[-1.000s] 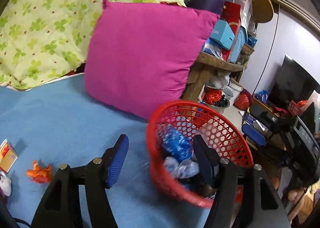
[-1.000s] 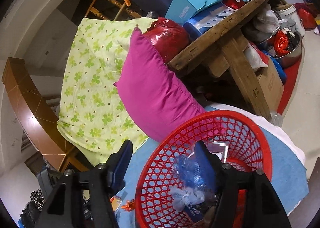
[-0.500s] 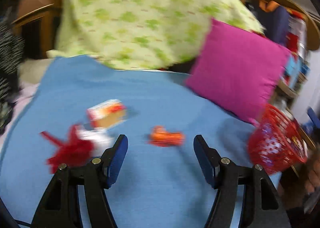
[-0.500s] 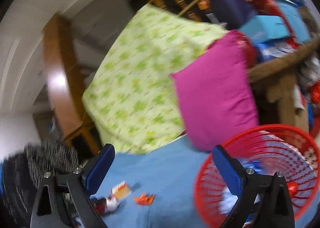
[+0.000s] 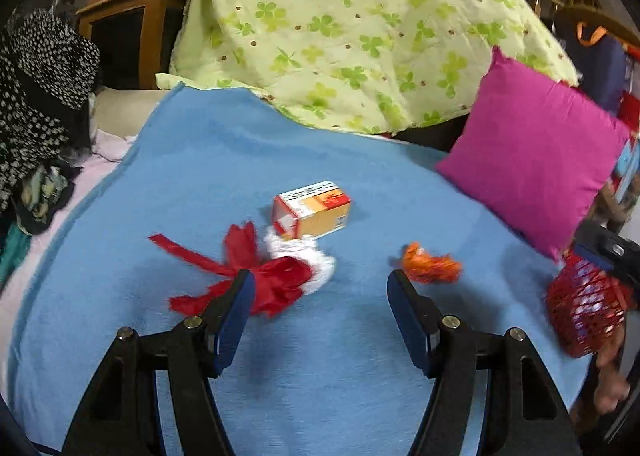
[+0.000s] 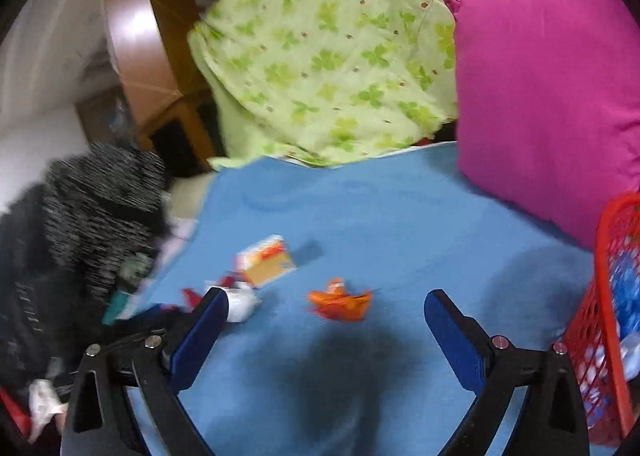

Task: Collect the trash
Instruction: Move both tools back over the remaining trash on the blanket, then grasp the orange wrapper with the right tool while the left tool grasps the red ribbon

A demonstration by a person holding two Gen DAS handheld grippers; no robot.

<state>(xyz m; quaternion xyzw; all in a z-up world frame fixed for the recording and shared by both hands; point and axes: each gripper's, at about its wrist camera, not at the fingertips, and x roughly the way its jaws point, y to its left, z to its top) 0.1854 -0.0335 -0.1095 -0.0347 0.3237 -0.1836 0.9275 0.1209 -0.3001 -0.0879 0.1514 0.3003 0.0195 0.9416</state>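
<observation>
Left gripper (image 5: 320, 298): jaws apart, nothing between them, hovering over the blue blanket (image 5: 224, 159). Just beyond its left finger lies a red ribbon (image 5: 256, 276) against a white wad (image 5: 308, 256); a small carton (image 5: 314, 209) lies on its side just past them. An orange wrapper (image 5: 430, 266) sits near the right finger. Right gripper (image 6: 326, 308): jaws have just been opening, now wide, empty. Red basket (image 6: 608, 320) stands at the right edge, holding trash. Pink pillow (image 6: 552, 95) and green quilt (image 6: 328, 39) lie farther back.
</observation>
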